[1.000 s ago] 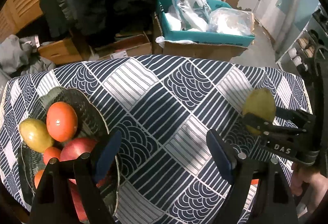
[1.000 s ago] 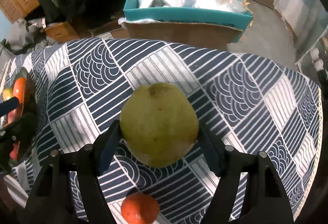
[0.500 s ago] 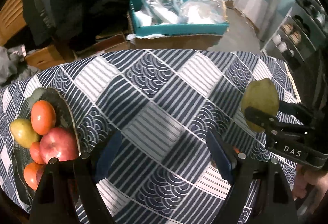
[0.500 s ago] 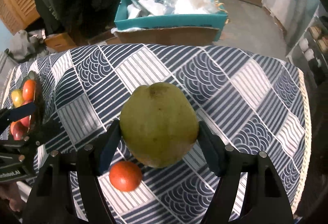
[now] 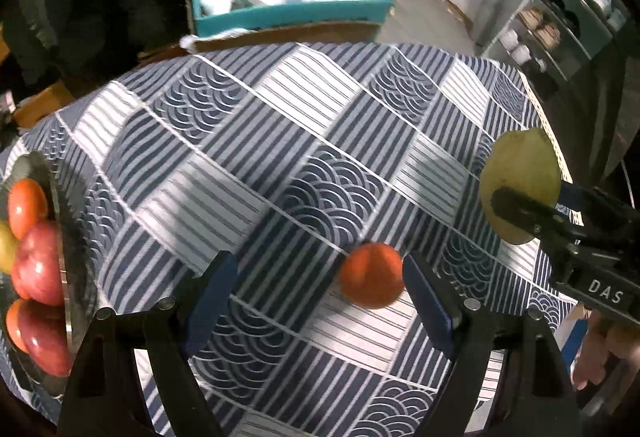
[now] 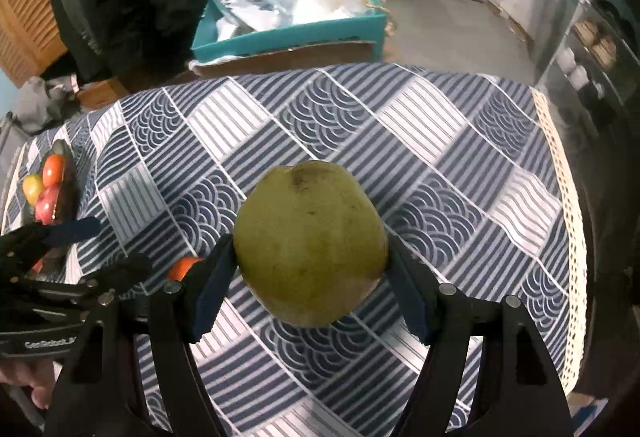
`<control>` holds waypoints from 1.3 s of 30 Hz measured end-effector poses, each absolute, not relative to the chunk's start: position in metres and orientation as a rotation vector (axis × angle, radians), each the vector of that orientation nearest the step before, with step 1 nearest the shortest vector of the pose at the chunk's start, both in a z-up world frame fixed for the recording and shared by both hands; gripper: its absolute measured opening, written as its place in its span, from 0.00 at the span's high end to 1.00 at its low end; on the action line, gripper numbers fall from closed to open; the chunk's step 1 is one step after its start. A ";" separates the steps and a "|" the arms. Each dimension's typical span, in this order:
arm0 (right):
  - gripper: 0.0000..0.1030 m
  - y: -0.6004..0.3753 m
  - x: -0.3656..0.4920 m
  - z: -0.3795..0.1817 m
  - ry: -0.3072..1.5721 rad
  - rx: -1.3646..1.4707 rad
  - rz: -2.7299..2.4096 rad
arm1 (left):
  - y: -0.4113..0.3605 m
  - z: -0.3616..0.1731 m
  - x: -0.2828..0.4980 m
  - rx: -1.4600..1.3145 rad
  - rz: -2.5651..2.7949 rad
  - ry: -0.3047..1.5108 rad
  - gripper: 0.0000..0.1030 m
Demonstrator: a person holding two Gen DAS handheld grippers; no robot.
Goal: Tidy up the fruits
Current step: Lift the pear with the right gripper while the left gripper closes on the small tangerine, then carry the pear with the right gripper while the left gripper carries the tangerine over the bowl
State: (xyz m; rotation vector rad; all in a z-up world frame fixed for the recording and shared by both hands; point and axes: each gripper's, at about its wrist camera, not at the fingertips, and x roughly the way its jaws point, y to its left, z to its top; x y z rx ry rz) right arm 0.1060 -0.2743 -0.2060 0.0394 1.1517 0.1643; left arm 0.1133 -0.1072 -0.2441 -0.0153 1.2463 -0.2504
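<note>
My right gripper (image 6: 310, 269) is shut on a green pear (image 6: 310, 243) and holds it above the blue patterned tablecloth (image 6: 360, 125); the pear also shows in the left wrist view (image 5: 520, 181). My left gripper (image 5: 320, 289) is open, with a small orange fruit (image 5: 371, 274) lying on the cloth just inside its right finger. The orange peeks out beside my right gripper's left finger (image 6: 182, 267). A glass plate (image 5: 66, 277) at the left table edge holds red, orange and yellow fruits (image 5: 38, 269), seen small in the right wrist view (image 6: 44, 185).
A teal box (image 5: 288, 11) with plastic bags sits on a cardboard carton beyond the table's far edge. Dark clothing hangs at the back left. A metal shelf rack (image 5: 560, 25) stands at the right. The tablecloth's fringe edge (image 6: 560, 173) runs along the right.
My left gripper has swung right, away from the plate; the plate slid to the left edge of its view and the orange came between its fingers. The right gripper lifted the pear higher.
</note>
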 end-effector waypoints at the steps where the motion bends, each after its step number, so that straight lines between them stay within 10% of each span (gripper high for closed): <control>1: 0.28 -0.280 0.103 -0.207 1.153 0.044 0.161 | -0.111 -0.246 0.113 -0.011 -0.253 1.253 0.17; 14: 0.28 -0.314 0.088 -0.225 1.184 0.092 0.134 | -0.137 -0.279 0.112 0.004 -0.262 1.327 0.17; 24: 0.28 -0.306 0.091 -0.229 1.187 0.082 0.156 | -0.139 -0.288 0.109 -0.028 -0.313 1.329 0.54; 39: 0.28 -0.282 0.091 -0.206 1.128 0.005 0.179 | -0.130 -0.249 0.097 0.075 -0.276 1.211 0.56</control>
